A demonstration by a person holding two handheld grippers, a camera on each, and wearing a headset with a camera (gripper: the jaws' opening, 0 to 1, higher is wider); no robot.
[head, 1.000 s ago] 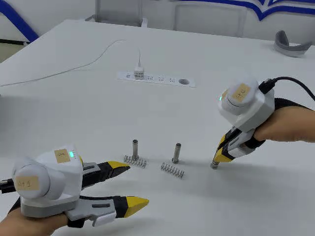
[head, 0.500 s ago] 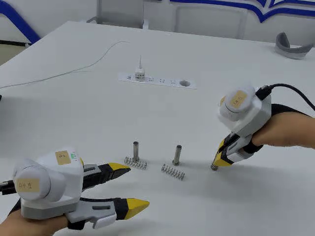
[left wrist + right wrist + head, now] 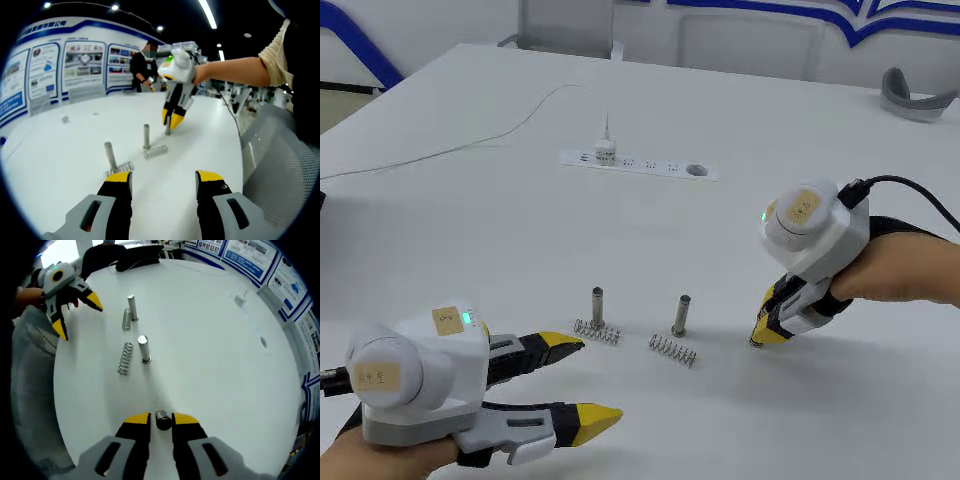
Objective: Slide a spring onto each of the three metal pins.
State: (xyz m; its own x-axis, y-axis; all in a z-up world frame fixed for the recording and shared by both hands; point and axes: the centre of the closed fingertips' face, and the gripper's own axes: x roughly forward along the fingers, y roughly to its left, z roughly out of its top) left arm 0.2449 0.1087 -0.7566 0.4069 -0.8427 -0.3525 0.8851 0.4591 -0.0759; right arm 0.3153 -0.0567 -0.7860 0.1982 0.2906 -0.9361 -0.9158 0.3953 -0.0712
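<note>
Currently, my left hand-held gripper (image 3: 600, 378) hovers low over the worktop (image 3: 470, 230), close to its near edge and toward the near-left corner. Its jaws stand wide apart with nothing between them, and they point toward the row of pins.

My right hand-held gripper (image 3: 760, 338) points steeply down at the worktop, further toward the right edge. Its yellow-tipped jaws are closed on the third pin (image 3: 163, 420), one tip on each side of the pin's upper end. The pin stands upright.

The first pin (image 3: 597, 304) and the second pin (image 3: 682, 313) stand upright on the worktop between the two hand-held grippers, well apart from each other. Both pins are bare.

The first spring (image 3: 596, 331) lies flat on the worktop, just beside the base of the first pin on the side toward the near edge. The second spring (image 3: 672, 349) lies flat in the same way beside the second pin.

A white power strip (image 3: 638, 163) lies toward the far edge, with a cable (image 3: 470, 140) running from it toward the left edge.
</note>
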